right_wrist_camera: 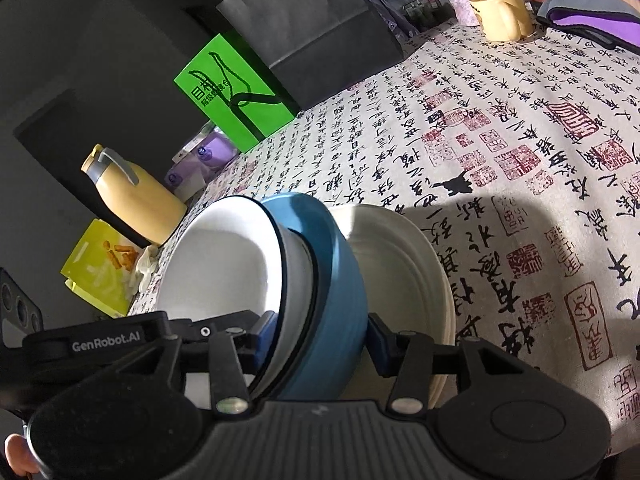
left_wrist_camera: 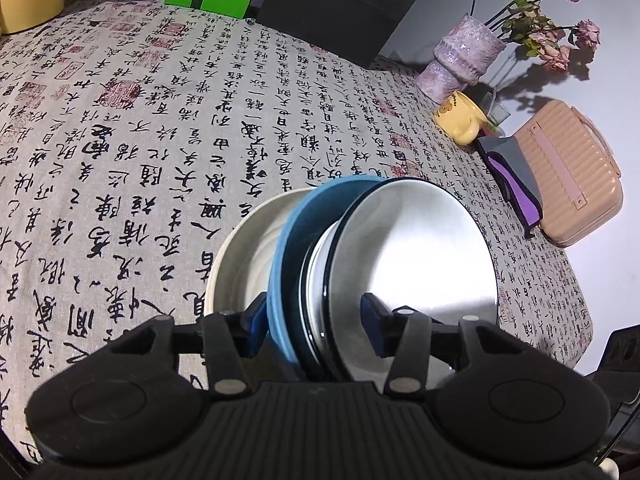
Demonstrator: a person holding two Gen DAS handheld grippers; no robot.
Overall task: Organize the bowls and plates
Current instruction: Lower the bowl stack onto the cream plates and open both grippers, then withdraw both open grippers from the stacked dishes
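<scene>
A: Item one, left wrist view. Our left gripper (left_wrist_camera: 316, 330) straddles a stack of dishes standing on edge: a blue bowl (left_wrist_camera: 286, 268) with a dark-rimmed white bowl (left_wrist_camera: 420, 256) nested in it, and a cream plate (left_wrist_camera: 244, 256) just left of the left pad. The left pad touches the blue bowl's outside; the right pad lies against the white bowl's inside. We judge it a medium-width grip on both.

B: And ahead of it?

A: Patterned tablecloth (left_wrist_camera: 160, 120), bare. Far right: a yellow mug (left_wrist_camera: 460, 122), contents hidden, and a purple vase (left_wrist_camera: 460, 60) holding dried roses (left_wrist_camera: 560, 20).

B: Item two, right wrist view?

A: Our right gripper (right_wrist_camera: 320, 336) clamps the same pair from the opposite side, cream plate beyond its right pad. Far left, a yellow bottle (right_wrist_camera: 136, 200), capped.

B: Advice for the step?

A: We should keep both grips even and lower the stack together, rims level, so the inner bowl does not slide out; loosen only once it rests flat.
</scene>
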